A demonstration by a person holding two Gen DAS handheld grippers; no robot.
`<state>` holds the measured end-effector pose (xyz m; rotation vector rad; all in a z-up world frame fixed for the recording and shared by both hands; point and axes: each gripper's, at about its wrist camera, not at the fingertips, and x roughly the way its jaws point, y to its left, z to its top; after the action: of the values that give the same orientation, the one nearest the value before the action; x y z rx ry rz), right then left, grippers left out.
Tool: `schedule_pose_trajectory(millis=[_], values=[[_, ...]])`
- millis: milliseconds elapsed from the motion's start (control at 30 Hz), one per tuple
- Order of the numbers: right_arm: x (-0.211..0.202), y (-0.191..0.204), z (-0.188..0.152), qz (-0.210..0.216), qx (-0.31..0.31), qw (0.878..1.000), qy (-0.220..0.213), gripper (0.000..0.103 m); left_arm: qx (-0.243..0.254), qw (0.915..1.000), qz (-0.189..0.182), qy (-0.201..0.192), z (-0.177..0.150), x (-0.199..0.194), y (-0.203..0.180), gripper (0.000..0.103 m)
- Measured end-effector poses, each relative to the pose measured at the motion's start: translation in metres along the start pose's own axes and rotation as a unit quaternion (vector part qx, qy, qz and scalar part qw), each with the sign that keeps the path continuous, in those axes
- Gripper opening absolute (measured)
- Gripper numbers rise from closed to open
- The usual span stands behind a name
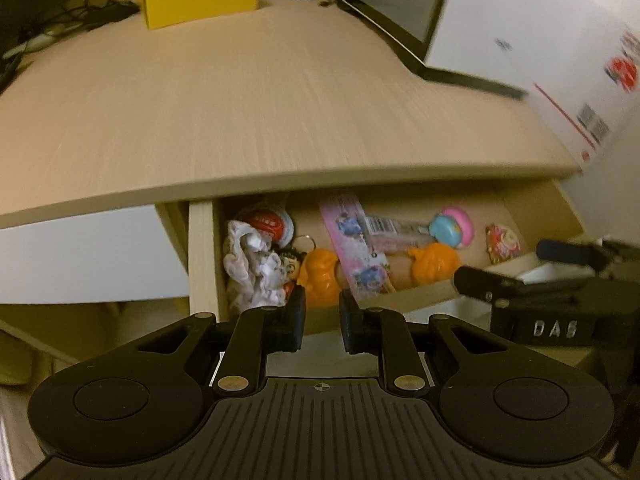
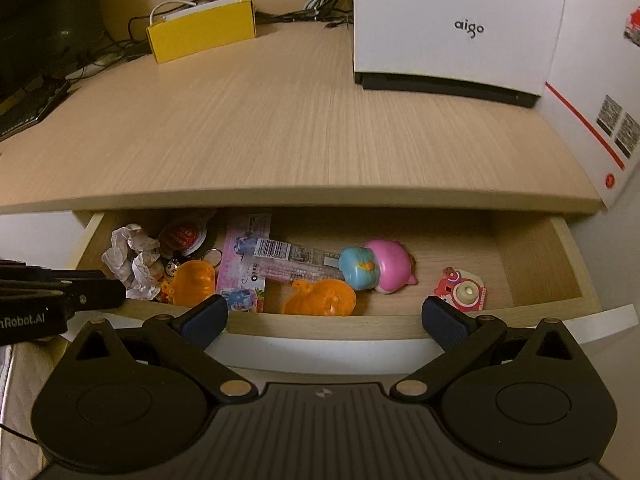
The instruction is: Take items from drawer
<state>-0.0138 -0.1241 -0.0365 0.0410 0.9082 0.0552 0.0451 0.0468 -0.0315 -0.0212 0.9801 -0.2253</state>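
The wooden drawer (image 2: 320, 326) under the desktop stands pulled out. Inside lie crumpled white paper (image 2: 128, 264), a red round capsule (image 2: 182, 236), a small doll keychain (image 2: 172, 268), two orange plastic pieces (image 2: 192, 282) (image 2: 320, 298), a pink barcoded packet (image 2: 256, 260), a blue-and-pink soft toy (image 2: 376, 266) and a red bear badge (image 2: 460, 290). My right gripper (image 2: 326, 316) hangs wide open over the drawer's front edge, holding nothing. My left gripper (image 1: 322, 316) is open by a narrow gap at the drawer's left front, just before one orange piece (image 1: 320, 276), with nothing between its fingers.
On the desktop (image 2: 280, 128) stand a yellow box (image 2: 200, 34) at the back, a white "aigo" box (image 2: 452, 24) and a white carton with red stripe (image 2: 592, 120) at right. Cables and a dark keyboard (image 2: 24, 112) lie at far left.
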Motion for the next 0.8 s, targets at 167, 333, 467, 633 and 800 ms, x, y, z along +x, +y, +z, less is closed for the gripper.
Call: schedule_pose_trajectory(millis=[167, 333, 467, 633, 800], values=[[-0.015, -0.005, -0.010, 0.020, 0.006, 0.999, 0.028, 0.103, -0.007, 0.9998, -0.003, 0.021, -0.014, -0.012, -0.003, 0.020], [-0.024, -0.005, -0.018, 0.026, -0.002, 0.998, 0.049, 0.103, 0.004, 0.9986, -0.007, 0.051, -0.022, -0.016, -0.008, 0.019], [-0.024, -0.006, -0.013, 0.037, -0.015, 0.997, 0.073, 0.103, 0.019, 0.9968, -0.015, 0.076, -0.022, -0.015, -0.011, 0.019], [-0.025, -0.010, -0.009, 0.053, -0.032, 0.994, 0.096, 0.103, 0.045, 0.9946, -0.020, 0.092, -0.024, -0.016, -0.012, 0.019], [-0.025, -0.007, -0.009, 0.047, -0.038, 0.992, 0.107, 0.103, 0.063, 0.9938, -0.022, 0.089, -0.020, -0.014, -0.013, 0.019]])
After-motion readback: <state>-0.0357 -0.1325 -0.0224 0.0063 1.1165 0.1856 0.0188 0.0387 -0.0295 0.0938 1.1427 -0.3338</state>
